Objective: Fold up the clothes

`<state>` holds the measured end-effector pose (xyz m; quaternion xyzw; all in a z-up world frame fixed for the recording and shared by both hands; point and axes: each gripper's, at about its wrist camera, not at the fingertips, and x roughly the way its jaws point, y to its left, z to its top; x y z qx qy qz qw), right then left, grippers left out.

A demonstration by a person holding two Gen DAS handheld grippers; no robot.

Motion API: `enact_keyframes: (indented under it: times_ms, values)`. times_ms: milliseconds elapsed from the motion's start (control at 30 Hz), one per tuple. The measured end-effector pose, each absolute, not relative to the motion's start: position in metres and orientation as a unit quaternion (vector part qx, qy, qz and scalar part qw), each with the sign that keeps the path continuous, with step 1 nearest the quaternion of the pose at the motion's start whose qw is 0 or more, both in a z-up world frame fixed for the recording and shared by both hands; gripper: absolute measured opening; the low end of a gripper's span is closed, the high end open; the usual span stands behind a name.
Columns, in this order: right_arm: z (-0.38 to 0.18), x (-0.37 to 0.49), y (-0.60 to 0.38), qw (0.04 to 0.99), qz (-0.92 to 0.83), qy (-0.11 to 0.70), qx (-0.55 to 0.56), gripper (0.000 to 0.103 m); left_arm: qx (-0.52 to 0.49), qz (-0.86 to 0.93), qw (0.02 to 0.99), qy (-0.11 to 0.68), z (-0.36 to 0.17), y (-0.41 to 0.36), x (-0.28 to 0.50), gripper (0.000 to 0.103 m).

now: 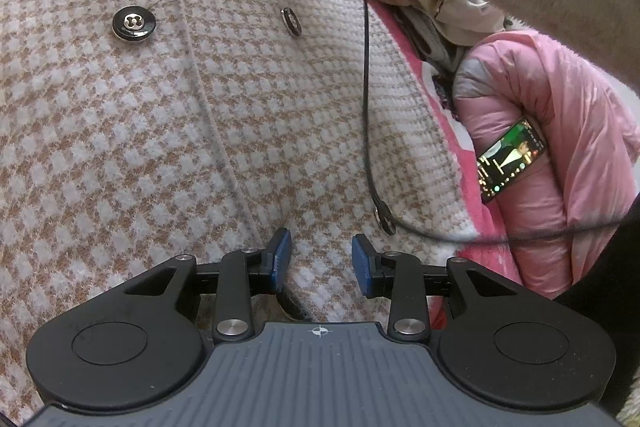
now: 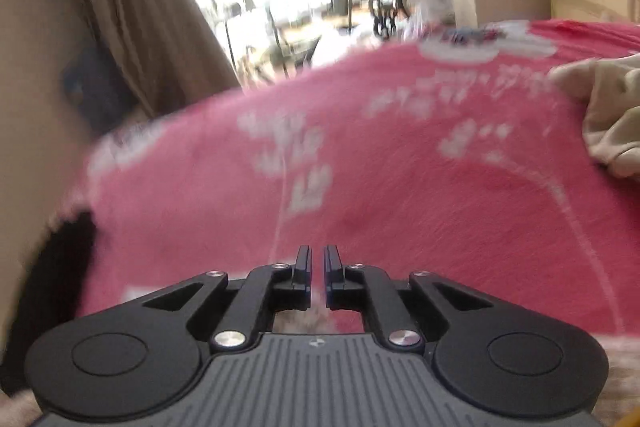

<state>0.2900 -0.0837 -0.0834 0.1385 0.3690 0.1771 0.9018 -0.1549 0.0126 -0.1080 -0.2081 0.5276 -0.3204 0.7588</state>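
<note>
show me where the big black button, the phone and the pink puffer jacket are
big black button (image 1: 134, 23), left wrist view, on its metal centre with the four holes
phone (image 1: 511, 161), left wrist view, on the middle of its lit screen
pink puffer jacket (image 1: 576, 115), left wrist view, on the shiny quilted fabric above the phone

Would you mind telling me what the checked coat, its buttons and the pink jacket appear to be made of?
The checked coat looks like thick woven wool or a wool blend, matte, with a nubby weave. Its buttons seem glossy black plastic with metallic centres, judging by the reflections. The pink jacket looks like smooth, slightly shiny synthetic shell, puffy as if padded.
</note>
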Motion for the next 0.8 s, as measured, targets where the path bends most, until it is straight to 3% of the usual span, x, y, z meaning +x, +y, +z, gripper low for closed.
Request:
enact_keyframes:
  times_ms: [100, 333, 600, 800]
  values:
    - [-0.061, 0.269, -0.132, 0.888, 0.215, 0.351, 0.206, 0.015, -0.211, -0.323, 0.757, 0.528, -0.108, 0.014, -0.154, 0.033]
    - [-0.004, 0.183, -0.253, 0.861, 0.276, 0.325, 0.278, 0.015, -0.228, -0.340, 0.743, 0.529, -0.114, 0.023, -0.150, 0.033]
    - [0.079, 0.056, -0.336, 0.896, 0.283, 0.294, 0.174, 0.017, -0.220, -0.363, 0.738, 0.524, -0.113, 0.026, -0.148, 0.033]
    - [0.069, -0.007, -0.324, 0.890, 0.261, 0.373, 0.032, 0.019, -0.201, -0.360, 0.763, 0.498, -0.110, 0.022, -0.160, 0.033]
